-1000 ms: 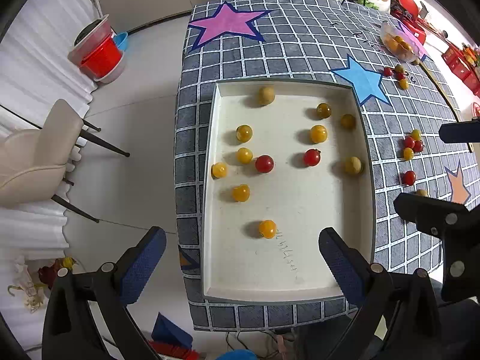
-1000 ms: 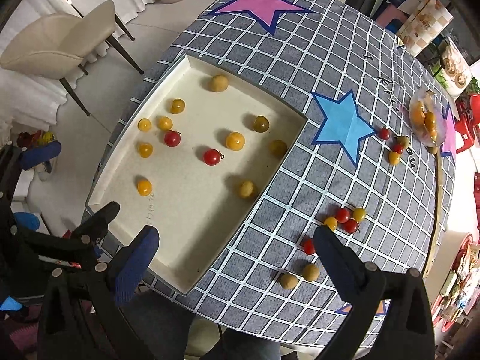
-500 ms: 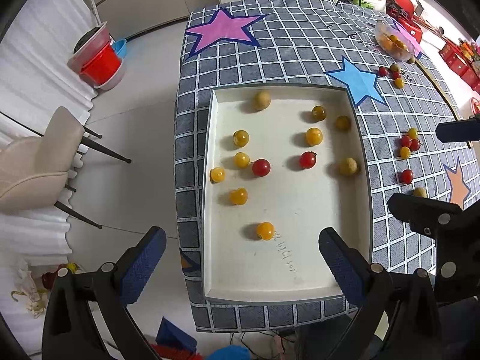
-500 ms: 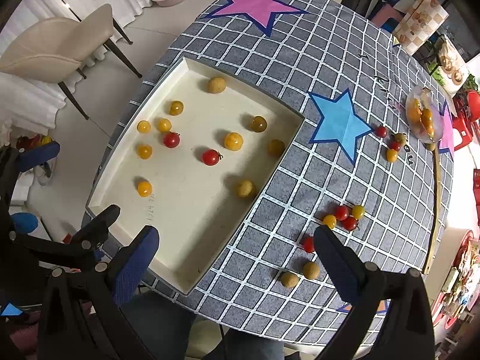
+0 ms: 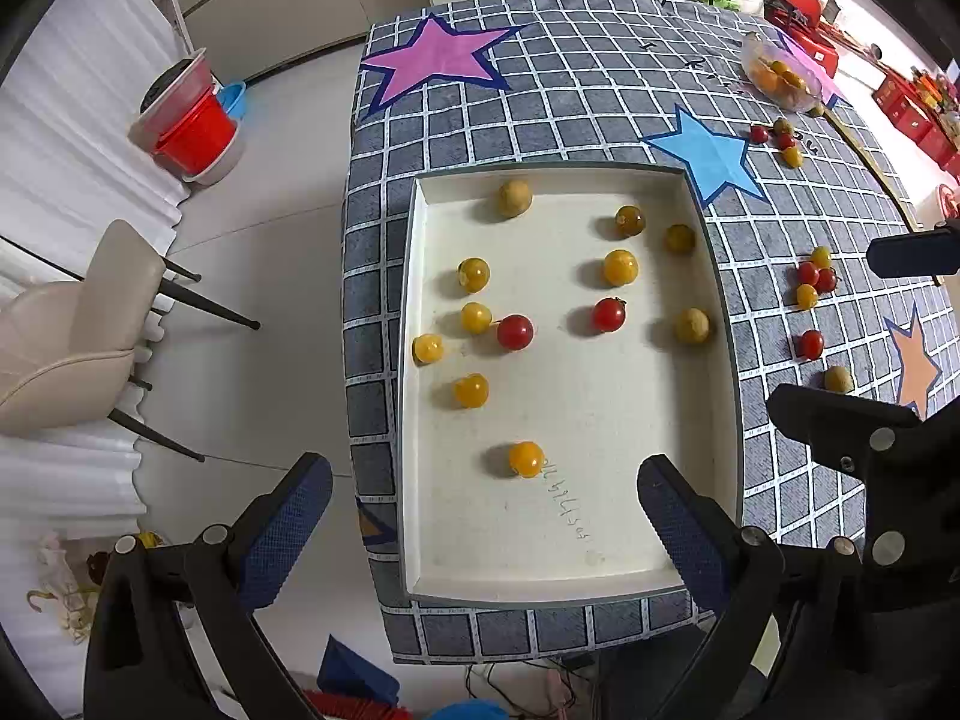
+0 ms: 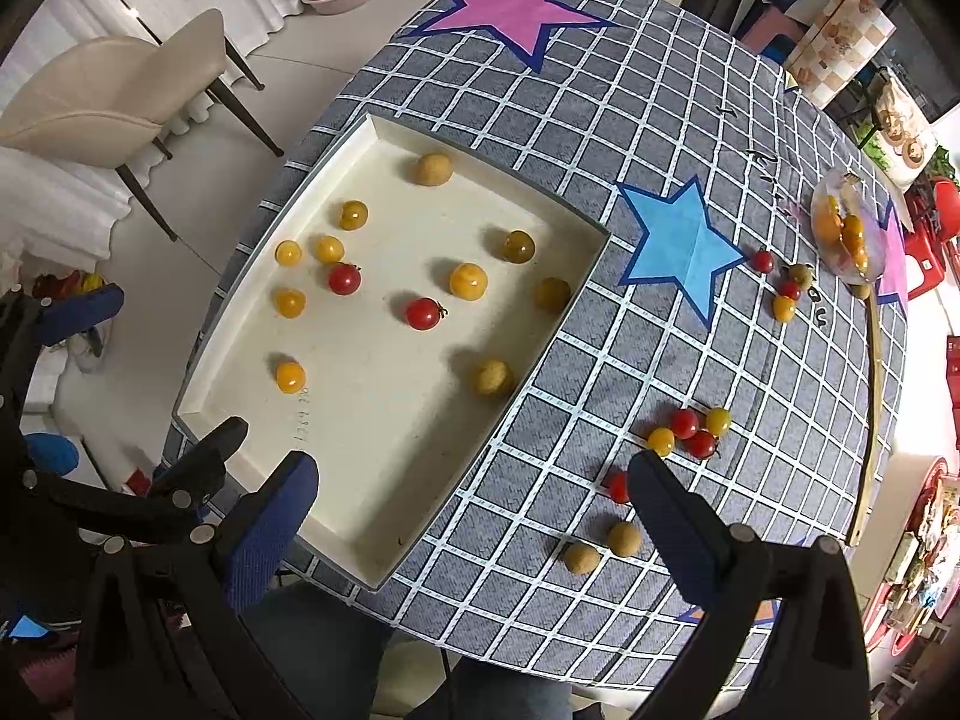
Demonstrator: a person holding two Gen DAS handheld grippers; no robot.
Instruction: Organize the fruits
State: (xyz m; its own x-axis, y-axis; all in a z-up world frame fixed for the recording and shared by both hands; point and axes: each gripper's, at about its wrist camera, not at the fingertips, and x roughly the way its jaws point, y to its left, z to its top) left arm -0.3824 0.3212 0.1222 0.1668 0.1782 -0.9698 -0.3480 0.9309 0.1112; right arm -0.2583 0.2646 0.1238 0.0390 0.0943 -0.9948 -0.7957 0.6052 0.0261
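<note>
Both our grippers were wide open and held nothing. The left gripper [image 5: 483,531] hung above the near end of the white tray [image 5: 414,540], and the right gripper [image 6: 471,519] hung above the near edge of the table, between the tray and the loose fruits.

We judged that we were between two picks. Twelve small fruits lay scattered in the tray, yellow, red and dull brown ones. More were outside on the checked tablecloth [image 6: 600,120]: a red tomato [image 6: 618,486] just beside the right finger, two brown fruits [image 6: 603,547] near it, and a small cluster [image 6: 690,429] farther away.

The next move probably called for lowering the right gripper over the red tomato and closing softly, because it could roll.

A clear bowl [image 6: 849,234] with fruit stood at the far side. A beige chair [image 6: 102,96] stood on the pale floor.
</note>
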